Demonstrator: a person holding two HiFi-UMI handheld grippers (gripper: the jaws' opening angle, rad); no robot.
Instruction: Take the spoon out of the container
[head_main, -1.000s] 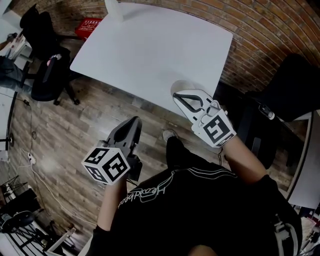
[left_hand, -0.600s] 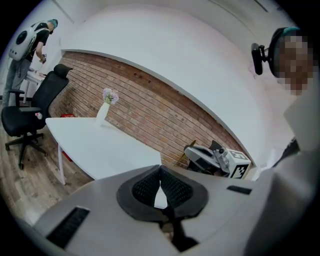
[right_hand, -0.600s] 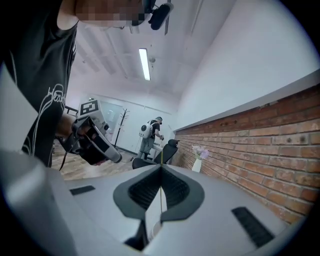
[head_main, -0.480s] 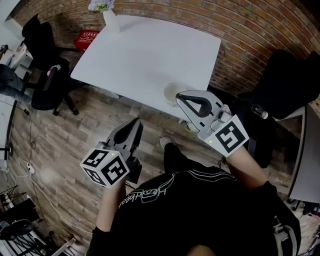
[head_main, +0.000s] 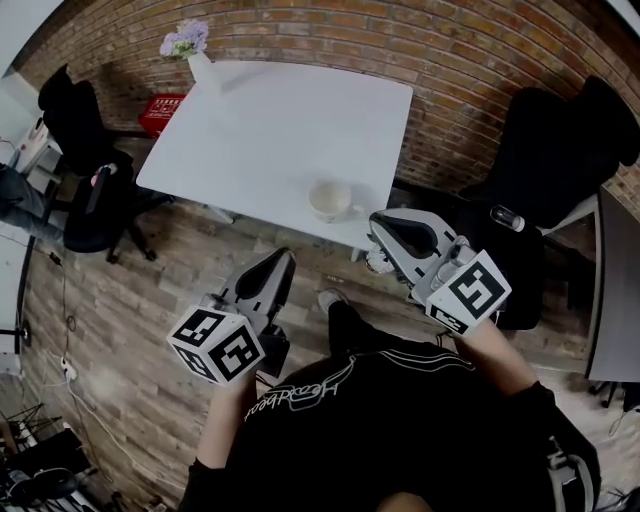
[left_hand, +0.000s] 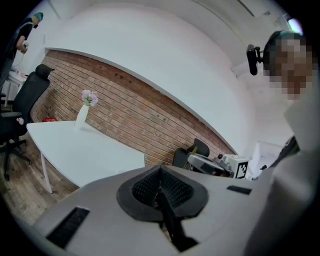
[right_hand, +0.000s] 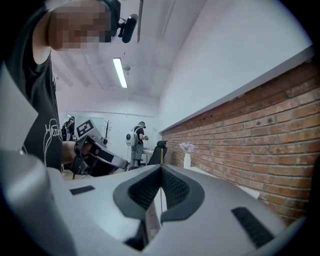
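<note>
- The dark grey left gripper (head_main: 282, 260) was held low over the wood-plank floor (head_main: 130, 290), in front of the person's black shirt (head_main: 400, 420). Its own view showed the two ribbed pads pressed together with nothing between them.
- The white right gripper (head_main: 384, 222) was held just beside the near right corner of the white rectangular table (head_main: 270, 120). Its jaws were likewise closed on each other and empty.
- The cream round container (head_main: 328, 199), a cup with a small handle on its right side, stood upright on the table close to the near edge. It was near the right gripper's tip and to its left, but apart from it.
- The spoon could not be made out in the container at this size.
- A white vase of pale purple flowers (head_main: 190, 50) stood at the table's far left corner, well apart from the container.
- A red plastic crate (head_main: 160, 112) sat low beside the table's left edge, near a black office chair (head_main: 85, 180).
- A second black chair (head_main: 560, 150) stood at the right, against the red brick wall (head_main: 450, 60).
- The two grippers were well apart, each with its marker cube towards the person.
</note>
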